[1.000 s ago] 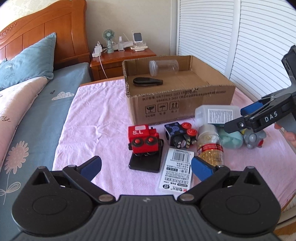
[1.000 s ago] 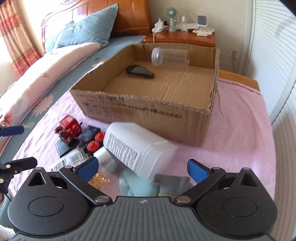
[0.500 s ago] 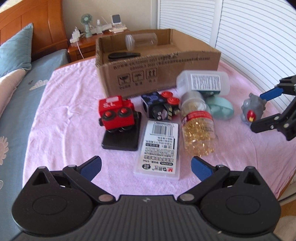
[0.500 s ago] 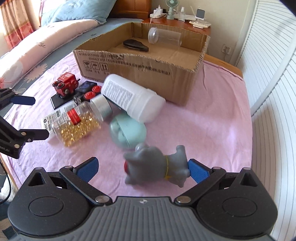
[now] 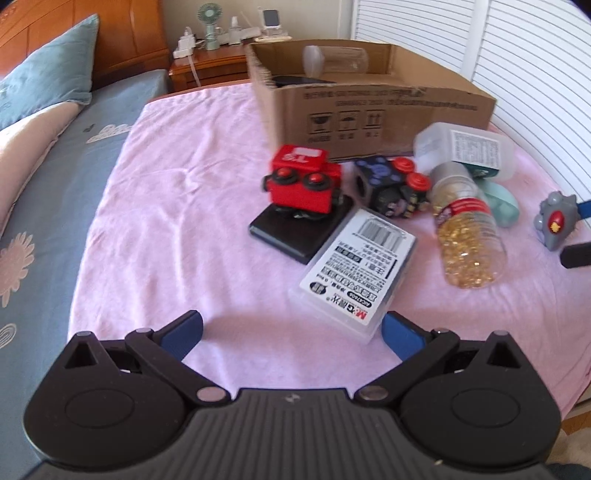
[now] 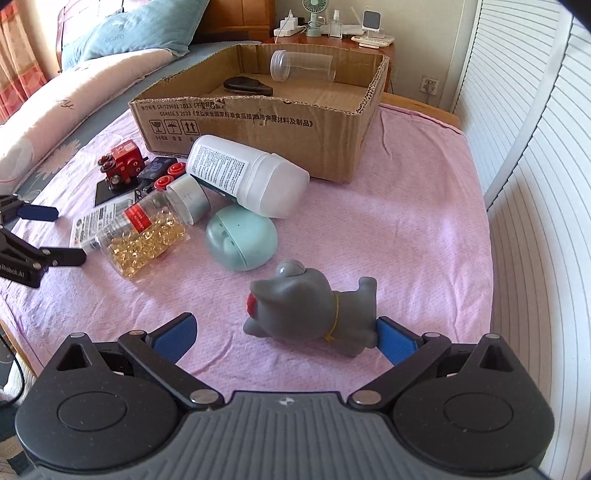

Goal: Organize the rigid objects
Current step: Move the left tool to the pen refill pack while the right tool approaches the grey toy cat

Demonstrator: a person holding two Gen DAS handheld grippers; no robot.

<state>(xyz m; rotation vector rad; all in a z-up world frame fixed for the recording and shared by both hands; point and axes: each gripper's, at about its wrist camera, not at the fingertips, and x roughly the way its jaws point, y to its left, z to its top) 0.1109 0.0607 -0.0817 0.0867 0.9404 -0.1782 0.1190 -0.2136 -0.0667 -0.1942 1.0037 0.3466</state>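
Observation:
A cardboard box (image 6: 258,122) stands at the back of the pink cloth and holds a clear jar (image 6: 303,66) and a black flat object (image 6: 247,85). In front lie a white bottle (image 6: 247,175), a capsule bottle (image 6: 147,230), a teal round case (image 6: 242,242), a grey toy (image 6: 314,306), a red toy (image 5: 301,181), a black cube (image 5: 391,186) and a labelled plastic case (image 5: 356,269). My right gripper (image 6: 286,336) is open, low over the cloth, with the grey toy between its fingers. My left gripper (image 5: 291,332) is open and empty, just short of the plastic case.
A bed with pillows (image 6: 122,33) lies to the left. A wooden nightstand (image 5: 207,66) with a fan and chargers stands behind the box. White louvred doors (image 6: 535,147) run along the right. The cloth's front edge (image 6: 11,317) drops off at the left.
My right gripper has pulled back and lowered, so the grey toy now lies between its fingers. My left gripper has shifted left and nearer the plastic case.

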